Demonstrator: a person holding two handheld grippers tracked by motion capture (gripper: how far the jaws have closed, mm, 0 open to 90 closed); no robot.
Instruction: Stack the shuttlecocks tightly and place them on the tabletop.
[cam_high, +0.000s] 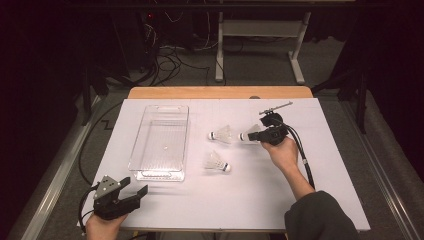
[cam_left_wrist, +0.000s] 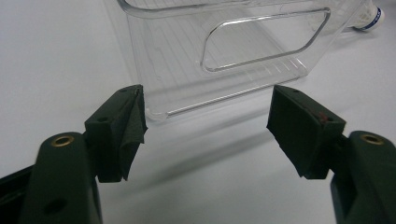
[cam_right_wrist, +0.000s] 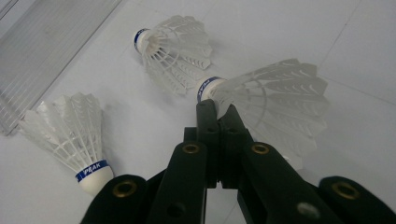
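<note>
Apparently safe on the left: left gripper (cam_high: 131, 194) rested with jaws wide apart on nothing, clear bin (cam_left_wrist: 224, 60) just ahead of the fingertips. Further right, two loose shuttlecocks: one (cam_right_wrist: 173, 51) beyond the right gripper's tips, another (cam_right_wrist: 74, 140) beside them on the bin side. Right gripper (cam_right_wrist: 215, 109) pinched fully shut on the feather edge of the held shuttlecock (cam_right_wrist: 275, 105), close to its cork. Risked crushing or tearing feathers under that squeeze, or letting the thin skirt slip free mid-carry, or knocking the near shuttlecock aside.
</note>
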